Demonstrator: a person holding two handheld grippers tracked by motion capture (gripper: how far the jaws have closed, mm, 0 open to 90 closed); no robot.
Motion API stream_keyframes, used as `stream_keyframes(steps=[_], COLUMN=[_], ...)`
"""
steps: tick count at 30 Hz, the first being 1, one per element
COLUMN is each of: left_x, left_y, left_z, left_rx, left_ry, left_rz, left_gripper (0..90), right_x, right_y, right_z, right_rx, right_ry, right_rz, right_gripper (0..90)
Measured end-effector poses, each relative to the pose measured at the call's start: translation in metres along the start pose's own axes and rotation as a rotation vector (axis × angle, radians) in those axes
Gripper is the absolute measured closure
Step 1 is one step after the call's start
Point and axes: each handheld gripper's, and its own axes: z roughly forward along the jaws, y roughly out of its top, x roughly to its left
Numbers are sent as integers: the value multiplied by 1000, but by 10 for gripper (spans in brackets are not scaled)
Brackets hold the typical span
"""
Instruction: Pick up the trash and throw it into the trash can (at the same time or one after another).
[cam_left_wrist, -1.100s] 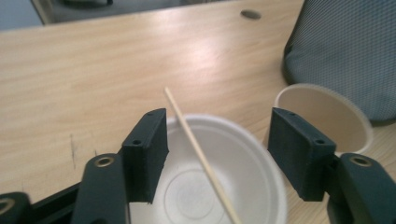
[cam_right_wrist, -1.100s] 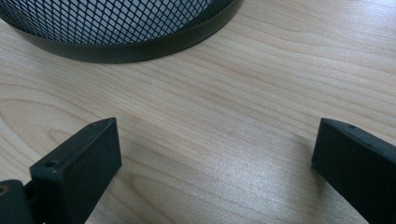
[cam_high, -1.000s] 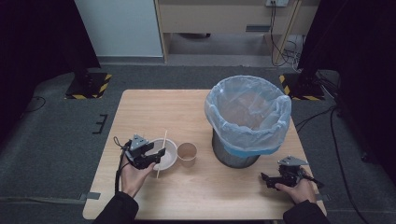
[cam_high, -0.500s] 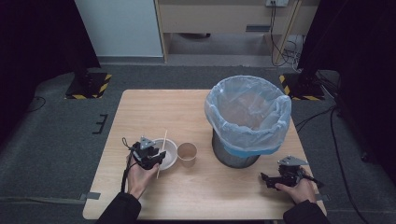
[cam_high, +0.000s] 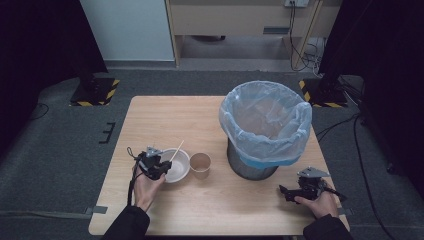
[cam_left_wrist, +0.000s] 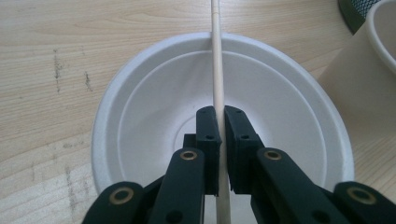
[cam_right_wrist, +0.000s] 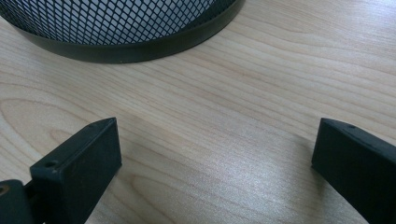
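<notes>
Well, my left gripper (cam_left_wrist: 220, 116) had its jaws clamped on the wooden stick (cam_left_wrist: 216, 60) over the white paper bowl (cam_left_wrist: 140, 126); my right gripper (cam_right_wrist: 215, 158) gaped wide, empty, above the table (cam_right_wrist: 243, 93).

Light wooden counter (cam_high: 165, 115) on grey carpet floor (cam_high: 60, 150), white panel (cam_high: 125, 30) at far left, wooden cabinet (cam_high: 240, 20) at far centre with trailing cables (cam_high: 300, 45), yellow-black striped stand bases (cam_high: 95, 90) either side, dark curtains (cam_high: 380, 60) flanking
</notes>
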Motion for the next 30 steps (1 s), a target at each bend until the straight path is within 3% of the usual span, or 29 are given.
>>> stream_keyframes(steps=[7,16,30], left_x=[-1,0,-1], left_y=[2,10,22], left_z=[-5,-24,-54], left_rx=[-23,-130,-258], left_ry=[-4,-13,-27], left_rz=[0,6,10], left_gripper=[851,850,851], right_x=[0,0,0], right_y=[0,0,0], right_z=[0,0,0], right_rx=[0,0,0], right_ry=[0,0,1], right_rz=[0,0,-4], right_gripper=[16,16,16])
